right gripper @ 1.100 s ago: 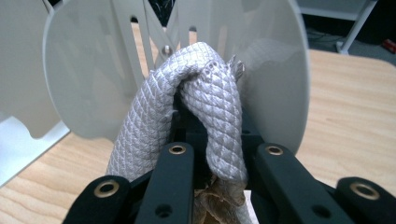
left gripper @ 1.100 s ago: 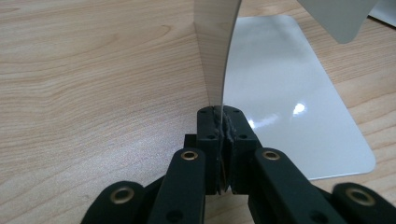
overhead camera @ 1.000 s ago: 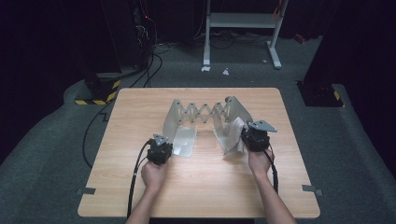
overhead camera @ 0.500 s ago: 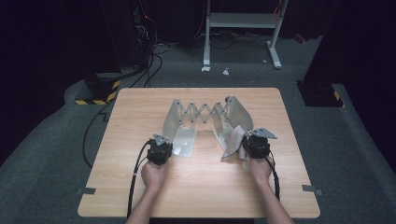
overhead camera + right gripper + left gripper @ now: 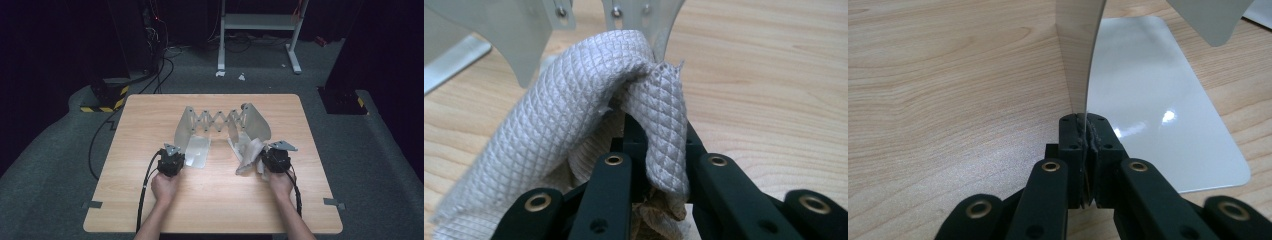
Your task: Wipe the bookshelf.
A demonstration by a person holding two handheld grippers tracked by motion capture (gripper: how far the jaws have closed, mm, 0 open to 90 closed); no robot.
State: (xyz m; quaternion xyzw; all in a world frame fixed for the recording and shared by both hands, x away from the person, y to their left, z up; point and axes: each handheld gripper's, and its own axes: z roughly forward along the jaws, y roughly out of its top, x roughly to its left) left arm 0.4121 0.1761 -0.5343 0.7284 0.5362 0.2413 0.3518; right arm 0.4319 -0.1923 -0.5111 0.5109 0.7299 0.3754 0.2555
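Table: light wood table [image 5: 210, 210], dark floor all round, both forearms coming in from the near edge.

Rack: a metal rack [image 5: 220, 127] sits mid-table, two curved end plates joined by a scissor lattice [image 5: 218, 120] across the far side, so it's partly stretched out left to right.

Left plate: the left plate [image 5: 1075, 50] stands upright with a flat foot [image 5: 1158, 100] lying on the wood to its right in the left gripper view.

Left gripper: left gripper [image 5: 171, 161] is at the near left of the rack, and in its own view [image 5: 1083, 131] the jaws are clamped tight on the near edge of that upright plate, metal squeezed right between the pads.

Cloth: a pale quilted cloth [image 5: 248, 156] with a diamond weave is bunched at the near right end of the rack, just beside the right plate [image 5: 256, 125]. Up close the cloth [image 5: 574, 120] folds over in a hump that touches the plate's lower edge.

Right gripper: right gripper [image 5: 275, 159] is at the near right, just right of the cloth, grey three-cornered plate on top. In its own view [image 5: 656, 150] the jaws are closed on the cloth, a fold draped over the tips so you can't really see the pads themselves.

Hands: left hand [image 5: 165, 186] and right hand [image 5: 281, 182] hold the grippers from behind, well apart, rack between them.
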